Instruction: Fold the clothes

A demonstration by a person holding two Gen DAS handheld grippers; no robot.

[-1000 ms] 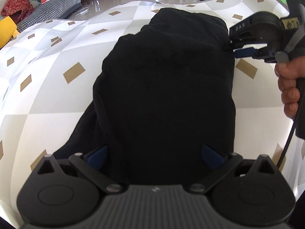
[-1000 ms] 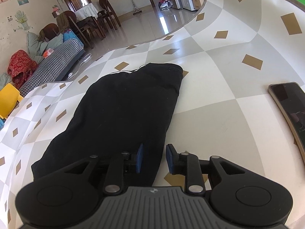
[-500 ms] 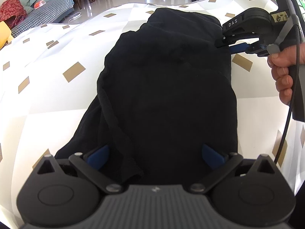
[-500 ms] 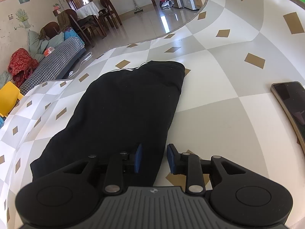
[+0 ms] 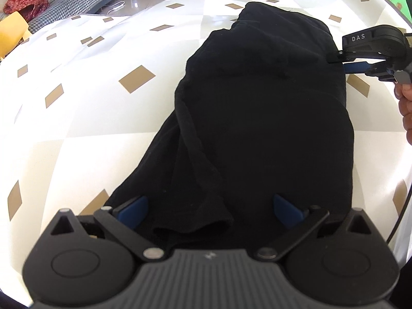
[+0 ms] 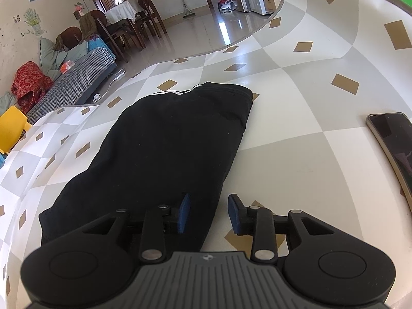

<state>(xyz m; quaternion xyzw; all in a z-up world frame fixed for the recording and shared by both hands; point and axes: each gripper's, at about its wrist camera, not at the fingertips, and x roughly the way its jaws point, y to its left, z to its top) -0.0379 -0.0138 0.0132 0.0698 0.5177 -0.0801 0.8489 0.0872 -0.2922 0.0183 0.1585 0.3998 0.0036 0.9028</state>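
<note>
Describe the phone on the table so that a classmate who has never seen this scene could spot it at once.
Start at the large table covered in a white and grey checked cloth with tan diamonds. A black folded garment lies across its middle; look past the garment's right edge, toward the right side of the right wrist view. The phone lies flat there, apart from the garment: a thin, glossy dark slab.

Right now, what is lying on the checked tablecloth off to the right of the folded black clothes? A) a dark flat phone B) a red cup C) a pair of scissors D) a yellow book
A: a dark flat phone lies on the checked tablecloth, apart from the folded black clothes.
</note>
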